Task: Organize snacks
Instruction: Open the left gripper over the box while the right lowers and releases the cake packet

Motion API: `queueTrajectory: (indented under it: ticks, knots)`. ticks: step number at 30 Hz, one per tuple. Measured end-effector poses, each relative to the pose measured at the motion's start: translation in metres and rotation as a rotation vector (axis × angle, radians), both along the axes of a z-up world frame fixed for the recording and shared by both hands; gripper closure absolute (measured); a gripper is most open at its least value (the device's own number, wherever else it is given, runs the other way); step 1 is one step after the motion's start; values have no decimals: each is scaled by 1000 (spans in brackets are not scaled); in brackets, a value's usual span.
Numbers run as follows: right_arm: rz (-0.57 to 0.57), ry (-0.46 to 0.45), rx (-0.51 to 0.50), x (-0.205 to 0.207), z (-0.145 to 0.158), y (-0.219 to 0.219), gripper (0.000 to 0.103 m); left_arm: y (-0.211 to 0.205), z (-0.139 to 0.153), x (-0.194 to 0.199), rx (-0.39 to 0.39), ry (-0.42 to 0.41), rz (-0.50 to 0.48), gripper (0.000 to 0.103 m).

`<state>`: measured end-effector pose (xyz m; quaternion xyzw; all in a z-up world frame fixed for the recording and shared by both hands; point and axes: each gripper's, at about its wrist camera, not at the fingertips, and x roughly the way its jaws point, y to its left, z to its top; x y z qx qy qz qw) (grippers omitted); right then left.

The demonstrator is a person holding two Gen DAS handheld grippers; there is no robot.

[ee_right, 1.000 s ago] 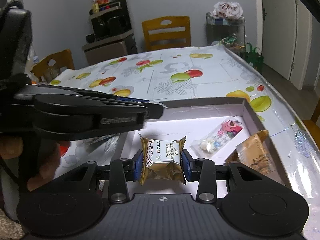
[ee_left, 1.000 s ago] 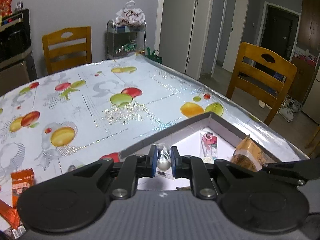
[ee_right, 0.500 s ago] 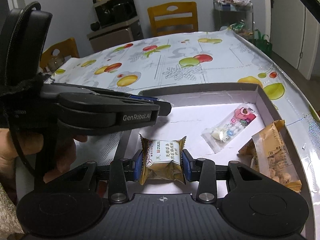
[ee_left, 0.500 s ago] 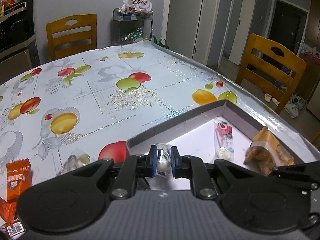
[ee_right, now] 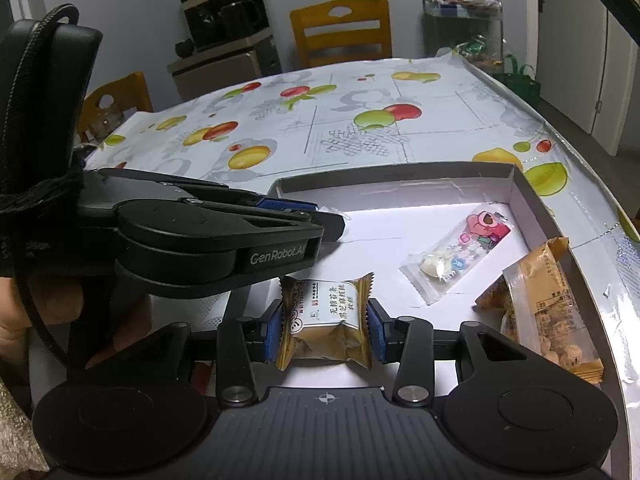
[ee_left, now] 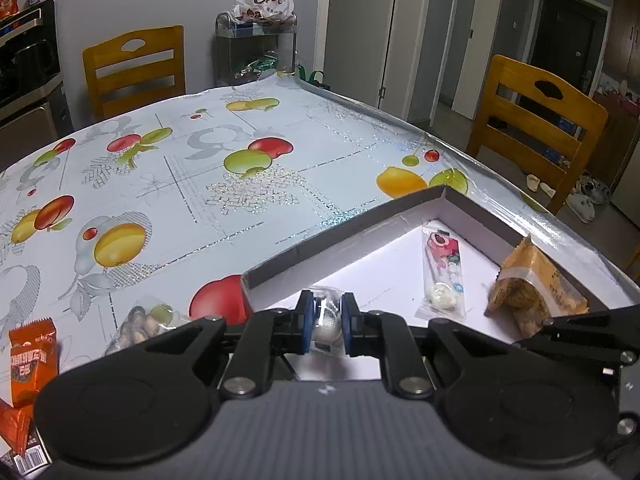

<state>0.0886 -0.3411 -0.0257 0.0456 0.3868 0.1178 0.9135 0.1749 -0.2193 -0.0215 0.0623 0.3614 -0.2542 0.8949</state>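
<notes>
My left gripper [ee_left: 327,322] is shut on a small clear candy packet [ee_left: 329,316] and holds it over the near left corner of the grey box [ee_left: 344,224]. It also shows in the right wrist view [ee_right: 320,216], at the box's left edge. My right gripper [ee_right: 325,330] is shut on a gold pastry packet [ee_right: 326,322] above the box's white floor [ee_right: 384,220]. Inside the box lie a pink candy strip [ee_right: 460,254] and a tan snack bag [ee_right: 548,312].
On the fruit-print tablecloth [ee_left: 200,160] left of the box lie a clear nut packet [ee_left: 144,322] and orange packets [ee_left: 30,354]. Wooden chairs [ee_left: 536,120] stand around the table. A wire cart [ee_left: 256,52] stands behind it.
The left gripper has drawn back and swung a little, so the box sits further right and more of the table's left shows. The right gripper has edged forward over the box. Both grips are unchanged.
</notes>
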Motion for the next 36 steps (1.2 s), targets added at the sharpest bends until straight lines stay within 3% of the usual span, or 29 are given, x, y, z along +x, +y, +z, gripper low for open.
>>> queueTrajectory:
  ticks: [5,7,9,11,14,16,29,36]
  knots:
    - [-1,-2,-11,-1,0,1,57,0,2,-2,12,13,2,89]
    - [-1,-3,-12,-1,0,2,57,0,2,-3,7,26,-7,83]
    - [-1,-3,-11,-1,0,2,56,0,4,-6,-6,28,-24,68]
    - [-2,-3,-12,-1,0,2,56,0,7,-12,-13,10,-38,42]
    - [-1,-5,-21,-3,-1,3,56,-1,14,-24,0,-41,-45,27]
    - [1,-6,-29,-5,0,4,56,0,18,-31,5,-60,-51,22]
    - [-30,-17,-16,0,10,10,55,31,33,-42,0,-86,20,21]
    - [-57,-3,4,5,8,12,39,45,36,-45,-13,-87,45,22]
